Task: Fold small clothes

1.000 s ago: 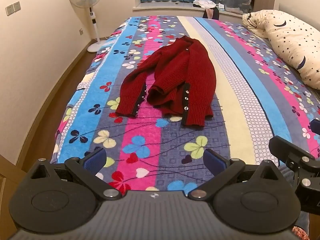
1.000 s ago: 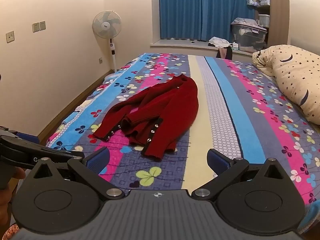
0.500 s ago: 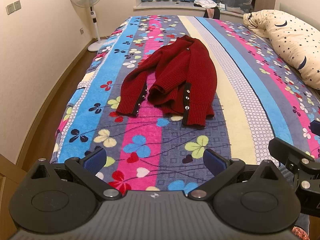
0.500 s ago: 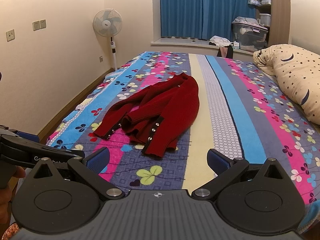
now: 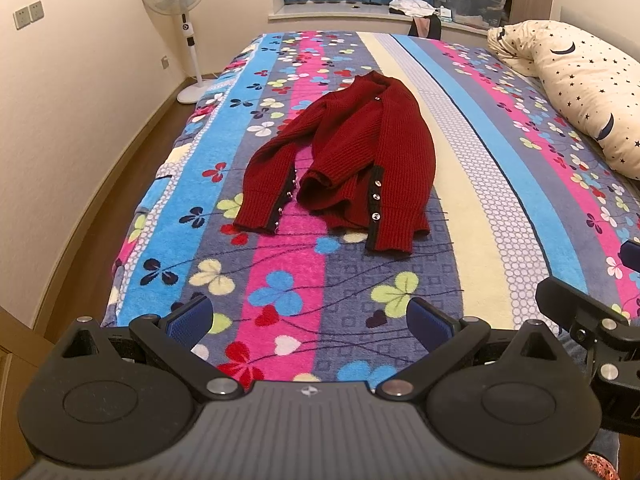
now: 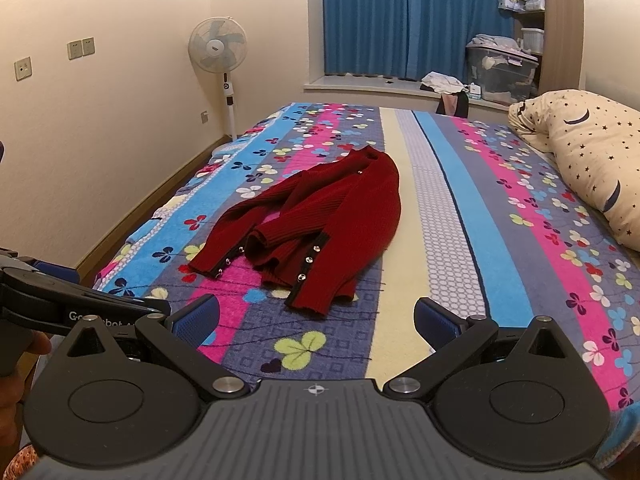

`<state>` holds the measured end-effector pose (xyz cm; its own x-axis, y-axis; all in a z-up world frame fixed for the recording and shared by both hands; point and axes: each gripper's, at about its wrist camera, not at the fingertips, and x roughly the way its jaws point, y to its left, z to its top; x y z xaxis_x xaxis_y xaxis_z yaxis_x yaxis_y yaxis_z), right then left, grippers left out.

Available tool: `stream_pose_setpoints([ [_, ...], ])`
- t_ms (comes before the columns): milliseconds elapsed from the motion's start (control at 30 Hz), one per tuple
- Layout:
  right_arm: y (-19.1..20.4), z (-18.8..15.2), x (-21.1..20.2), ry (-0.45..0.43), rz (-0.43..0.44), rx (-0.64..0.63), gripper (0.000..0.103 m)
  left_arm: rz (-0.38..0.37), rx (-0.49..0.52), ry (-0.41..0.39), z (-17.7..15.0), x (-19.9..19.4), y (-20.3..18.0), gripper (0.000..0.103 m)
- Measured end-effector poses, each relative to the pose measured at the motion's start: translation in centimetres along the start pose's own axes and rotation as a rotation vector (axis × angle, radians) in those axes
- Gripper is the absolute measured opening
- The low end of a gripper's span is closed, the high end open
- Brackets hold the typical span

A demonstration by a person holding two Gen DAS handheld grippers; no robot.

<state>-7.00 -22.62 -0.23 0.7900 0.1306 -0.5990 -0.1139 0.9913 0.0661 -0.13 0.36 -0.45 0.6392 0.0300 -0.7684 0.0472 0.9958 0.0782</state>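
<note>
A small dark red knit cardigan [image 5: 360, 160] [image 6: 320, 232] lies crumpled on the striped floral blanket [image 5: 472, 208] [image 6: 464, 248], its sleeves bunched toward me and its black button bands showing. My left gripper [image 5: 308, 320] hovers over the near end of the bed, well short of the cardigan, open with nothing between its blue pads. My right gripper [image 6: 316, 320] hangs just to the right of it, also open and empty, its fingers apart above the blanket. The left gripper's body [image 6: 72, 308] shows at the left edge of the right wrist view.
A cream star-print pillow [image 5: 580, 88] [image 6: 592, 164] lies along the bed's right side. A standing fan [image 5: 180, 20] [image 6: 224, 68] is by the left wall. Blue curtains [image 6: 400, 16], a window ledge and storage boxes [image 6: 500, 68] stand beyond the bed. Wooden floor runs along the left.
Both grippers have eased slightly forward toward the bed; the cardigan looks a little closer. Nothing has been gripped and the cardigan has not moved.
</note>
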Motion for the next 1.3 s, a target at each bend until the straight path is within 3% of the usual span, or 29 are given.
stream_pose_setpoints([
  [1300,-0.11,0.09,0.98,0.019,0.014,-0.006,0.102,0.005,0.002,0.01,0.35,0.48,0.19,0.103],
])
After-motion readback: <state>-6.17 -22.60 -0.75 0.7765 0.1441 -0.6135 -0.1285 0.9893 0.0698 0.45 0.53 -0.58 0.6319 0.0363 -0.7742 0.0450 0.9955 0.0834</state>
